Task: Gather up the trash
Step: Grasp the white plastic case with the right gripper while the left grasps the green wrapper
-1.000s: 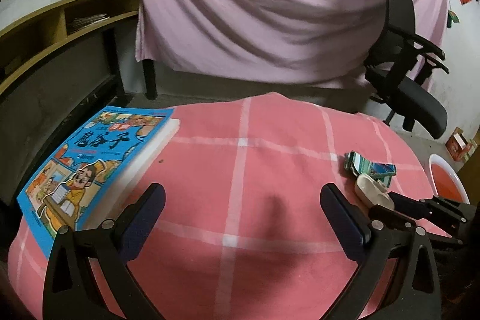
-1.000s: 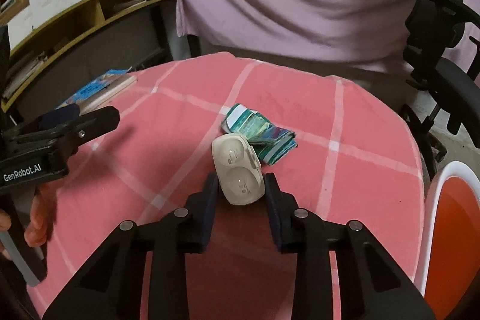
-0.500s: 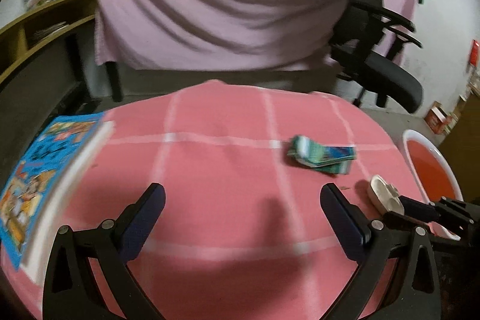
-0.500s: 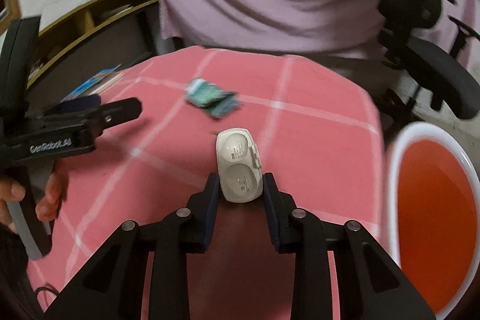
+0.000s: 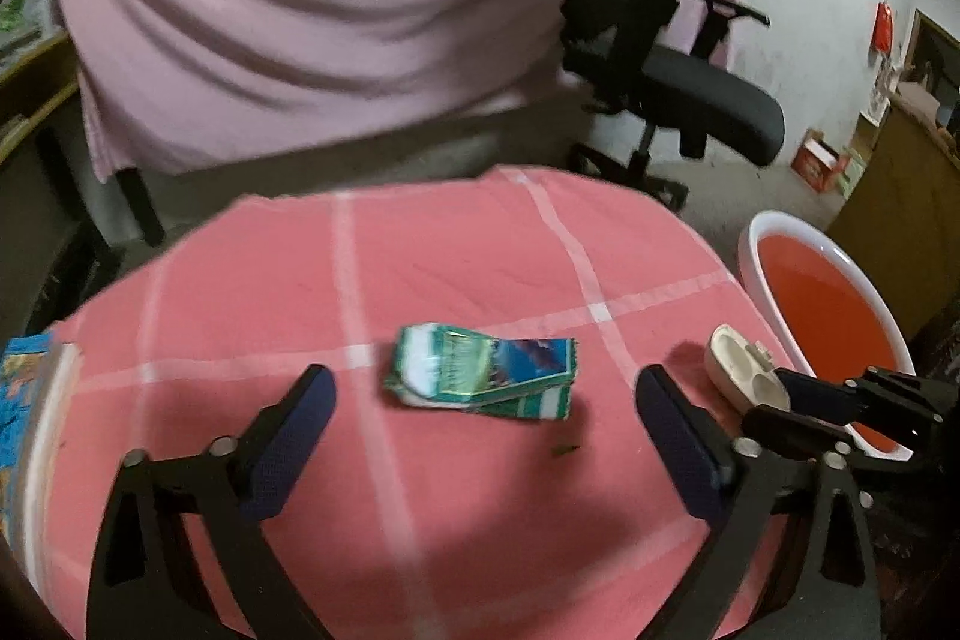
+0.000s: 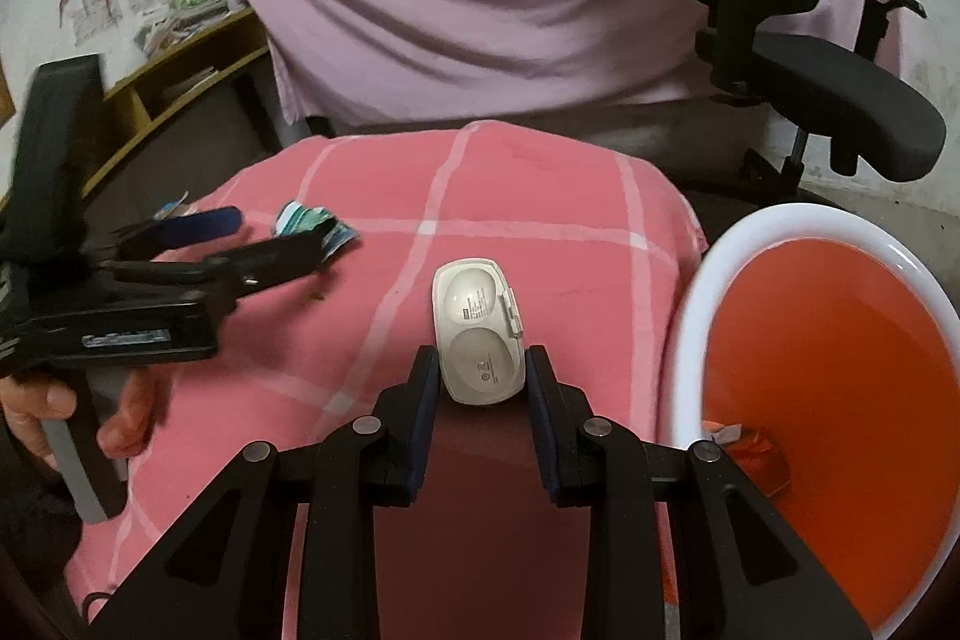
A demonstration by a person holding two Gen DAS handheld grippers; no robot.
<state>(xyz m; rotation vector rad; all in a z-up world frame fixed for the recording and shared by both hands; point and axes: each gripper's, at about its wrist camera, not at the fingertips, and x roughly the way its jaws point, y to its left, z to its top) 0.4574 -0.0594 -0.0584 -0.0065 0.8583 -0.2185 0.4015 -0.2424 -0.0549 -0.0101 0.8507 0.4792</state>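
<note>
My right gripper point(image 6: 480, 370) is shut on a white plastic case point(image 6: 478, 331) and holds it above the pink checked tablecloth point(image 6: 540, 196), just left of the orange bin point(image 6: 840, 400). The case also shows in the left wrist view point(image 5: 741, 379), beside the bin point(image 5: 822, 304). My left gripper point(image 5: 480, 400) is open, with a crumpled green and blue packet point(image 5: 480, 370) lying on the cloth between and just beyond its fingers. In the right wrist view the packet point(image 6: 312, 226) is partly hidden by the left gripper point(image 6: 240, 244).
A blue picture book point(image 5: 24, 400) lies at the table's left edge. A black office chair point(image 5: 672, 58) stands beyond the table, before a pink drape point(image 5: 300, 10). Wooden shelves point(image 6: 180, 76) are at the left. Some trash point(image 6: 744, 442) lies in the bin.
My right gripper has carried the white case to the right, up to the bin's rim. My left gripper has swung right, from the book to the green packet.
</note>
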